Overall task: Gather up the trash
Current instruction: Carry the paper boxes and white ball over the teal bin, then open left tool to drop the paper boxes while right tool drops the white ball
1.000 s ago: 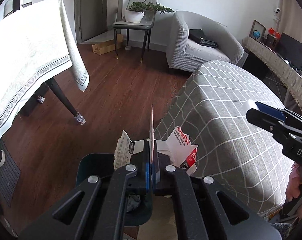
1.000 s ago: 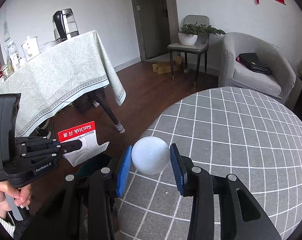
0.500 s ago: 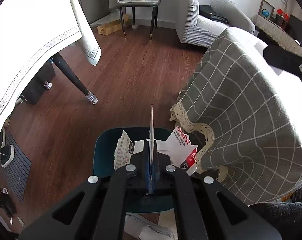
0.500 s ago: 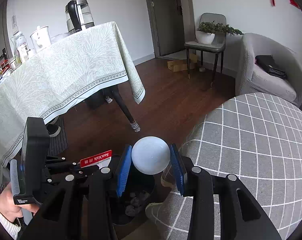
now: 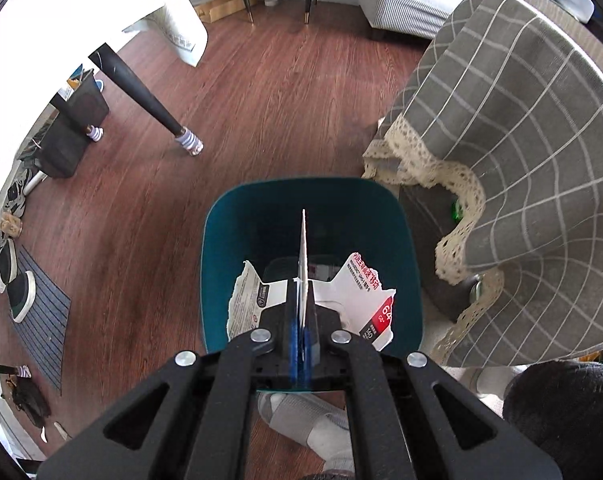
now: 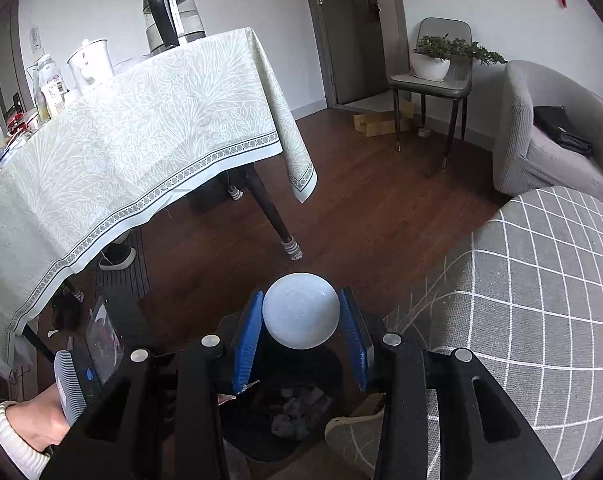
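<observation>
Over the teal trash bin (image 5: 221, 248) on the wood floor (image 5: 261, 92), the left gripper (image 5: 301, 320) is pinched tight on a torn memory-card package (image 5: 365, 296), w/ the card's edge pointing straight down into the bin. Right gripper (image 6: 301, 332), jaws partway closed, grips a pale white ball (image 6: 300, 310) btwn its blue pads (image 6: 245, 340), above the bin's dark inside where crumpled scraps (image 6: 297, 412) lie. Grey checked tablecloth (image 5: 533, 160) hangs just beside the bin.
</observation>
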Demonstrator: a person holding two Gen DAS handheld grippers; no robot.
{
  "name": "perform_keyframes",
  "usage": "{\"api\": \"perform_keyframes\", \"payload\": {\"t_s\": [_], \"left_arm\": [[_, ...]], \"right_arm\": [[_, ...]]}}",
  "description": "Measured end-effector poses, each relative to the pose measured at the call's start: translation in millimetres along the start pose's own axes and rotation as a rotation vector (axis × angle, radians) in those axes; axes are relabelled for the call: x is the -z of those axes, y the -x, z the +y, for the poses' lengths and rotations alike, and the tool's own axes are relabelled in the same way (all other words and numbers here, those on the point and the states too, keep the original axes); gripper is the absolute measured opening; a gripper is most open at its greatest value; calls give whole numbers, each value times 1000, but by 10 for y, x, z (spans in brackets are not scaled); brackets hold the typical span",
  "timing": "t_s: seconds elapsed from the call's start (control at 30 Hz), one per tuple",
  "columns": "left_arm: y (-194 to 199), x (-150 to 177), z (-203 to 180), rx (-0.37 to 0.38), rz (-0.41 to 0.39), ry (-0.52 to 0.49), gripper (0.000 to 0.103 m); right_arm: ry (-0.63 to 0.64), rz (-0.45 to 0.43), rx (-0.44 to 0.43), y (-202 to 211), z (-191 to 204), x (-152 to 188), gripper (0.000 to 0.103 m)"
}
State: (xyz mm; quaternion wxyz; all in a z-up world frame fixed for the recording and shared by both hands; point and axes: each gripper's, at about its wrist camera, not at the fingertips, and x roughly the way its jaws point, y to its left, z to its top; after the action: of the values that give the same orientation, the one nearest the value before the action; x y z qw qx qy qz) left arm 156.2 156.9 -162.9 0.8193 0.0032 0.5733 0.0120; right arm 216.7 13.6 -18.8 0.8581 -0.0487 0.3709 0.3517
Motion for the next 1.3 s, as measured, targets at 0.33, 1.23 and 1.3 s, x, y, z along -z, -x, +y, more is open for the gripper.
{"api": "perform_keyframes", "payload": {"t_s": [0.33,1.23,1.3], "left_arm": [[-82,96,256,-14,16,32,35],[787,-19,752,54,-303,186,71],[848,-31,764,49,-320,194,71]], "right_arm": [[-5,24,-42,-188,126,4,40],[16,257,-80,-1028,335,371,40],[28,279,-78,-1096,374,417,40]]}}
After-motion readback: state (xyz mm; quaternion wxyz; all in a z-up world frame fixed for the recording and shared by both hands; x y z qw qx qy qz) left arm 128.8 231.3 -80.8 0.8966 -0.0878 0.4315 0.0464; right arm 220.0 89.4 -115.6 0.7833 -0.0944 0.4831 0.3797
